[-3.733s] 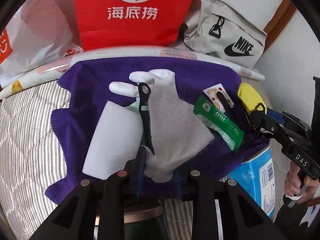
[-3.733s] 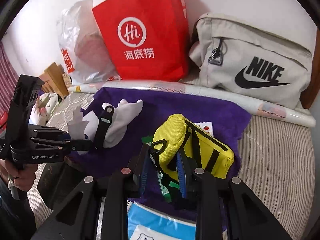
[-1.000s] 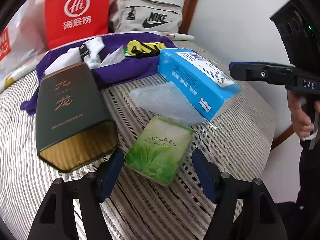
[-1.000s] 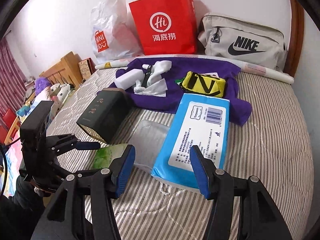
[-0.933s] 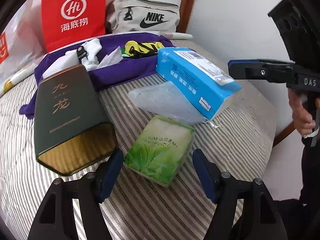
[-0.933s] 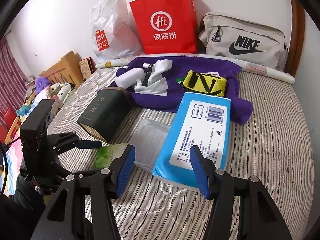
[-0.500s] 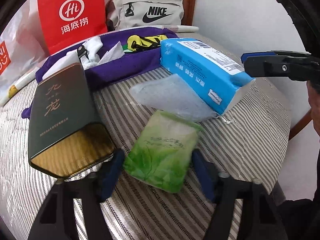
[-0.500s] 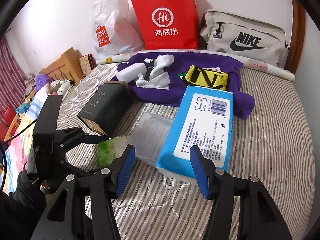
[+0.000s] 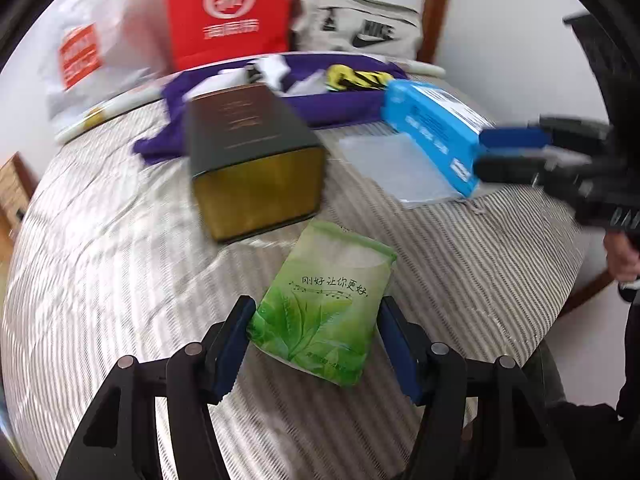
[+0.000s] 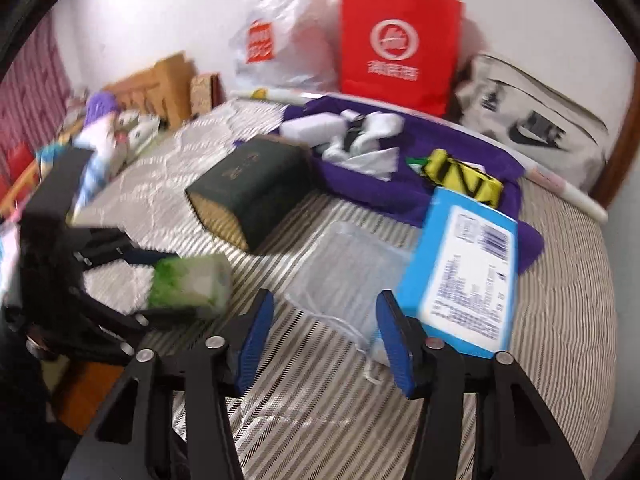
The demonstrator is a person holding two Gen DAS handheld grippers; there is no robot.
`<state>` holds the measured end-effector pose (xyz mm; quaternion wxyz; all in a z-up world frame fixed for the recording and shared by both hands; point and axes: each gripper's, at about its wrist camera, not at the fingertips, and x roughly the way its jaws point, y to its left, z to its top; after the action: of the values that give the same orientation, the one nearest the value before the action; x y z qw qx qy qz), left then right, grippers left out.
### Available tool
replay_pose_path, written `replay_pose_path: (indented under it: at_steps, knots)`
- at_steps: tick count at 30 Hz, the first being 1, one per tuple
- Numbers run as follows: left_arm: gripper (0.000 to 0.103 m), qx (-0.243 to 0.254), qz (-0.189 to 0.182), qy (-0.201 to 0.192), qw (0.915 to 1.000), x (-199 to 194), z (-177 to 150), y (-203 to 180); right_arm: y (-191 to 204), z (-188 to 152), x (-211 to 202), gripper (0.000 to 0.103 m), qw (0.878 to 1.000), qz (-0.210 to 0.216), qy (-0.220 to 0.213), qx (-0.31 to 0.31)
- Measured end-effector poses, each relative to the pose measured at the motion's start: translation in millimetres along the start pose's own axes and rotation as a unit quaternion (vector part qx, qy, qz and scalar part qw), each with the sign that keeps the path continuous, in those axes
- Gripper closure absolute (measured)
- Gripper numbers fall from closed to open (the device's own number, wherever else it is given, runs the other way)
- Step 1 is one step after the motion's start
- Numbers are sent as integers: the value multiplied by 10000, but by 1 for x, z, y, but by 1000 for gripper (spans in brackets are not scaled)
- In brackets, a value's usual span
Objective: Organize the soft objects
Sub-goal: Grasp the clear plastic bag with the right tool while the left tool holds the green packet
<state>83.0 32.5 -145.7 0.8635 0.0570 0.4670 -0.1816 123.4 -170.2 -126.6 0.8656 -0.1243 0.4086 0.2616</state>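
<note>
My left gripper (image 9: 314, 334) is shut on a green tissue pack (image 9: 324, 308) and holds it above the striped bed; the pack also shows in the right wrist view (image 10: 188, 286), blurred. My right gripper (image 10: 326, 334) is open and empty, just in front of a clear plastic bag (image 10: 344, 272) and beside a blue tissue package (image 10: 460, 272). A purple towel (image 10: 400, 184) further back holds a white cloth (image 10: 360, 140) and a yellow pouch (image 10: 464, 176).
A dark green box (image 9: 248, 152) lies on its side in the middle of the bed. A red paper bag (image 10: 396, 44), a white plastic bag (image 10: 276, 44) and a grey Nike bag (image 10: 536, 120) stand along the wall. Toys (image 10: 100, 128) lie at far left.
My left gripper has closed on the green tissue pack and lifted it, swinging left. My right gripper has moved closer to the clear bag and blue package. Both views are motion-blurred now.
</note>
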Motion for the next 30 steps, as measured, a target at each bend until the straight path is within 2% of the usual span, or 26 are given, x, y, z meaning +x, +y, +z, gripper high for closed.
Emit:
replay_pose_path:
  at_steps: [7,11,15,16,18,20,21,23,26,30]
  knots:
    - [42,-439,155,-164,9988,-16,-11,34,28,-8,35,55,9974,-419,210,-542]
    - [42,-559,157,-210,9981,-16,-11,45,34,-9,49,61,9954,-594,293,-695]
    - [42,-664,71,-218,9975,-14,-12,50,37,-11,66,64,9906,-969,423,-873]
    - [42,-678,50,-218,9975,-14,-13,51,38,-12,66,68,9904,-987,376,-889]
    - [42,-717,4,-216,9972,-13,-13,52,35,-9,68,75,9925,-851,399,-775]
    - [42,-756,-30,-192,9969,-12,-13,54,32,-6,70,92,9940,-769,407,-658]
    - [42,-765,-29,-184,9969,-11,-13,54,31,-5,70,96,9940,-787,411,-639]
    - [42,-776,-10,-185,9968,-11,-13,54,29,-5,68,100,9951,-698,405,-574]
    - [42,-807,21,-162,9966,-12,-12,54,27,-5,55,101,9989,-118,321,-332]
    - [42,-930,91,-117,9956,-12,-10,53,33,-17,32,101,9985,362,250,-335]
